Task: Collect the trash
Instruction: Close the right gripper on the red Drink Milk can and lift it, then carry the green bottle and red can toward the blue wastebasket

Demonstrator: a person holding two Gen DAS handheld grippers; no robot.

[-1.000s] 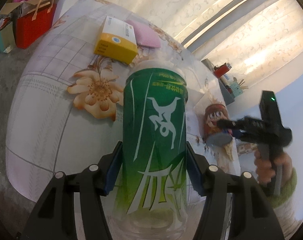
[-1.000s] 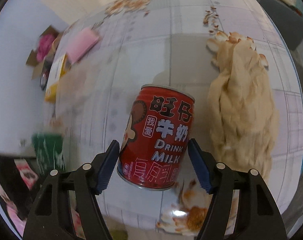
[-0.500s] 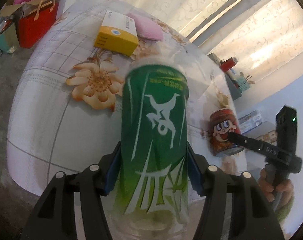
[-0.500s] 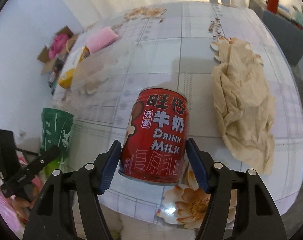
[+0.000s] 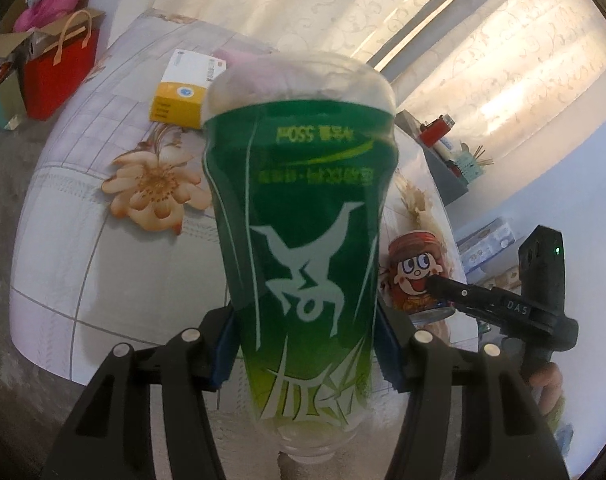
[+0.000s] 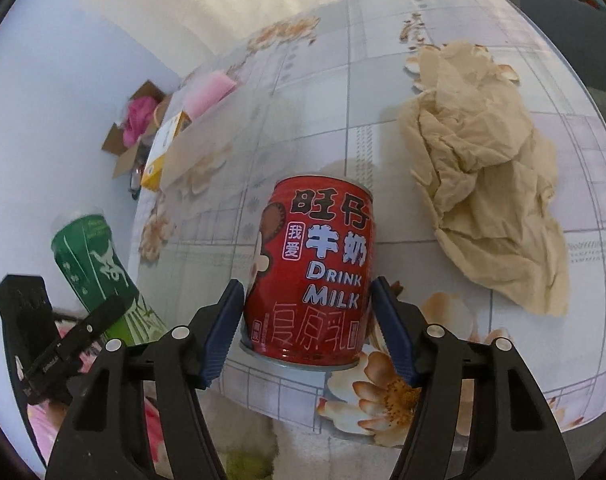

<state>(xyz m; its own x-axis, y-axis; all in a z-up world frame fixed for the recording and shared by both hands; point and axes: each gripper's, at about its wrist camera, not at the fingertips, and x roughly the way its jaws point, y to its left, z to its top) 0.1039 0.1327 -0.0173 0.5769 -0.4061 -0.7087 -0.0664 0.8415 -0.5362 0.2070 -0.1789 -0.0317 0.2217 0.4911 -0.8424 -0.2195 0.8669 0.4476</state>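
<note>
L gripper (image 5: 305, 344) clamps the green bottle (image 5: 303, 240), upside down, above table edge (image 5: 55, 280). R gripper (image 6: 307, 332) grips the red milk can (image 6: 315, 276), pads on both sides, lifted off table; crumpled paper (image 6: 483, 208) lies beside.

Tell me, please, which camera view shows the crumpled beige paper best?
The right wrist view shows it best: the crumpled beige paper lies fully in sight on the flowered tablecloth, right of the red milk can. The left wrist view shows none of it.
</note>
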